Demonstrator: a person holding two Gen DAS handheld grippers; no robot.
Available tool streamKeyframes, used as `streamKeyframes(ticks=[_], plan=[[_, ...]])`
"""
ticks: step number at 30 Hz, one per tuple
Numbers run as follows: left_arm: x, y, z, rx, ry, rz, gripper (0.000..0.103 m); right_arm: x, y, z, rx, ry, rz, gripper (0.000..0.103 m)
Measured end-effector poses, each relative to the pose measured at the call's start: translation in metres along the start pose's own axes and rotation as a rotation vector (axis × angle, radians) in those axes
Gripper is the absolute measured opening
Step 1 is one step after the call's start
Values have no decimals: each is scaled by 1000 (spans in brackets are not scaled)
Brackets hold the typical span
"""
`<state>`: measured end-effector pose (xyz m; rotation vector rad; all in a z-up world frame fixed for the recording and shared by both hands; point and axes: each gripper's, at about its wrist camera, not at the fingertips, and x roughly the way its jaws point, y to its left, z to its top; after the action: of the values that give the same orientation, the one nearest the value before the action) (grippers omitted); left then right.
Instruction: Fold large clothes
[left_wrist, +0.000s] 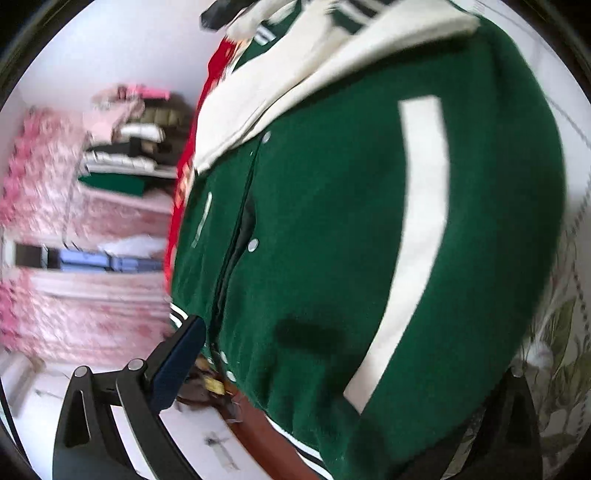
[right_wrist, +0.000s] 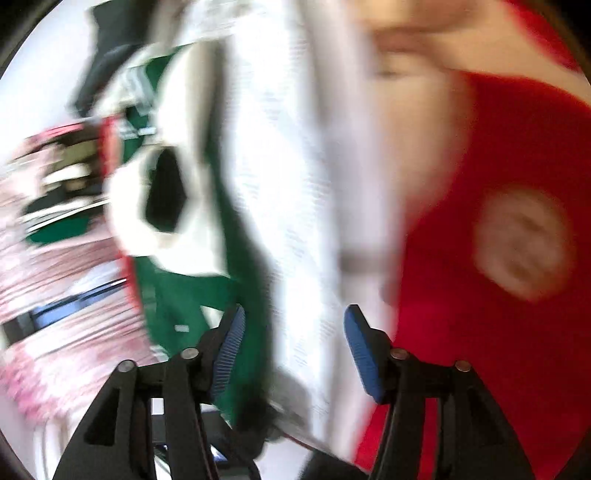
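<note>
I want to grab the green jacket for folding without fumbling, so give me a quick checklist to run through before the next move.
1. Left gripper open: ok, jaws stand wide around the green jacket.
2. Left pads pressing on fabric: cannot tell, the right-hand finger is hidden behind the jacket.
3. Right gripper open: ok, pads apart, with green and white cloth between them.
4. Jacket snaps closed: not ok, the front placket gapes.
5. Jacket lying flat: not ok, it is bunched.
6. Right view sharp enough to aim: not ok, blurred.
</note>
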<state>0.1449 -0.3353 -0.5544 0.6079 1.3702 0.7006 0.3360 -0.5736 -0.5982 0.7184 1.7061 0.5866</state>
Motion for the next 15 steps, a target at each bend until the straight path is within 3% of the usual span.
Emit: streamKeyframes(ticks=[2,3,4,5,9,10,11,12,15], plan=[[-5,9,-2,-35,-6,-58,63,21,10,13,-12,5,96,68],[-8,12,-1,-53,-10,-87,54,29,12,21,-11,3,139,71],[-11,16,0,-67,-17,-121,34,33,14,30,-13,2,186,71],[-15,20,1,-73,-31,-141,24,43,18,41,-15,8,231,71],[-27,27,4,-72,-57,-178,16,86,33,70,-1,71,320,71],[-29,27,3,-70,-58,-184,15,97,36,74,18,86,349,67],[-30,30,4,-68,-61,-191,14,101,39,76,26,75,361,54],[-31,35,4,-68,-67,-195,13,104,46,77,22,43,336,30],[-26,60,10,-79,-86,-225,11,113,72,75,-3,-3,255,20]])
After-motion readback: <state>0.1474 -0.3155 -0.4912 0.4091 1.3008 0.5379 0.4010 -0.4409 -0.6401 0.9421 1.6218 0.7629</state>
